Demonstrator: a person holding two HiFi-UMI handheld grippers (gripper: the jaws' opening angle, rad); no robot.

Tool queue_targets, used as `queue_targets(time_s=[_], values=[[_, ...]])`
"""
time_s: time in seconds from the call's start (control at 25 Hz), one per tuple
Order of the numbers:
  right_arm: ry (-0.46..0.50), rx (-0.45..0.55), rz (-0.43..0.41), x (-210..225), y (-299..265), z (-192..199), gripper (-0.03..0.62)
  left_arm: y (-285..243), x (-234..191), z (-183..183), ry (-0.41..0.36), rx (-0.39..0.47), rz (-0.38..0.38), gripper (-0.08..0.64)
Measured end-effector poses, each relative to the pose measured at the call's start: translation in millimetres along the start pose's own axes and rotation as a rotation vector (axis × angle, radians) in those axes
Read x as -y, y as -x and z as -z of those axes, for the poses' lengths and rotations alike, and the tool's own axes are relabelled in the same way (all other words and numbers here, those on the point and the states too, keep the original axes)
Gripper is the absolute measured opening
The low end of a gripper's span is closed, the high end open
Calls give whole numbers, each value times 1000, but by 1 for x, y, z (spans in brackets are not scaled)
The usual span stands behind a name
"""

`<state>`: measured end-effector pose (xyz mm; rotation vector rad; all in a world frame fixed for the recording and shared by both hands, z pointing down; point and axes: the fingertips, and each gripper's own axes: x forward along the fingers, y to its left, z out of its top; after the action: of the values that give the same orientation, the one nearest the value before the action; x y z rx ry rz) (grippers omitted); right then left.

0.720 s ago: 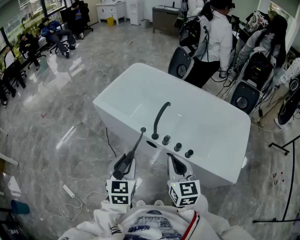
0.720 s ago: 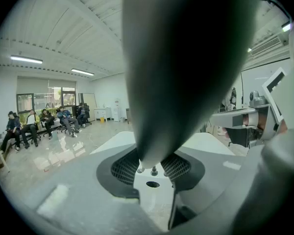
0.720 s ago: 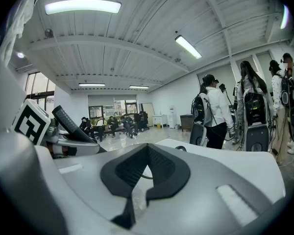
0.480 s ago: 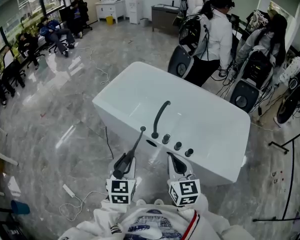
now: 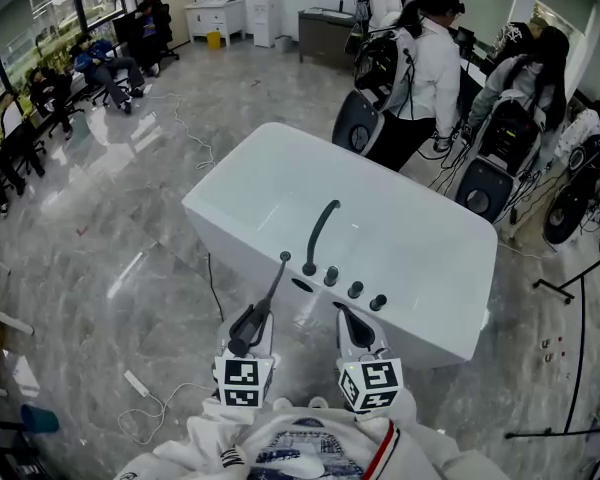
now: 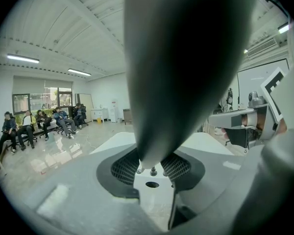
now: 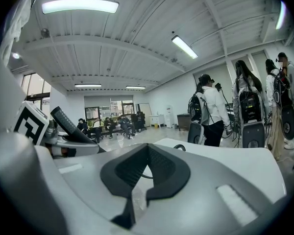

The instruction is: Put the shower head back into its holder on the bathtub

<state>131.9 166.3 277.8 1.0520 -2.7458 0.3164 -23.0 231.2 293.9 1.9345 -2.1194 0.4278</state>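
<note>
Left claw [image 5: 250, 320] clamped on shower head [image 5: 270, 293], thin end pointing at bathtub [image 5: 420, 268] rim, just short of holder [image 5: 303, 288]. Right claw [image 5: 352, 320] shut, empty. Probably best: keep grip firm, line tip over hole, ease straight in, no rush.

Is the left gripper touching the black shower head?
Touching. The left gripper view shows the shower head squeezed between the pads of the left gripper; the head view shows it poking out toward the bathtub.
</note>
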Motion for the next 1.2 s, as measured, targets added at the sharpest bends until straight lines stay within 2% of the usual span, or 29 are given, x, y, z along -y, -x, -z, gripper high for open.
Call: queue_targets(time_s=[0.72,0.96,1.2], values=[[-16,-71,96,-42,18,25,6,25,-26,32,11,-27,63,140],[-13,-67,134,-43,18,22,6,27,-33,23,2,4,77,140],[-16,-71,118,-39,2,24,6,21,-37,17,2,16,65,140]])
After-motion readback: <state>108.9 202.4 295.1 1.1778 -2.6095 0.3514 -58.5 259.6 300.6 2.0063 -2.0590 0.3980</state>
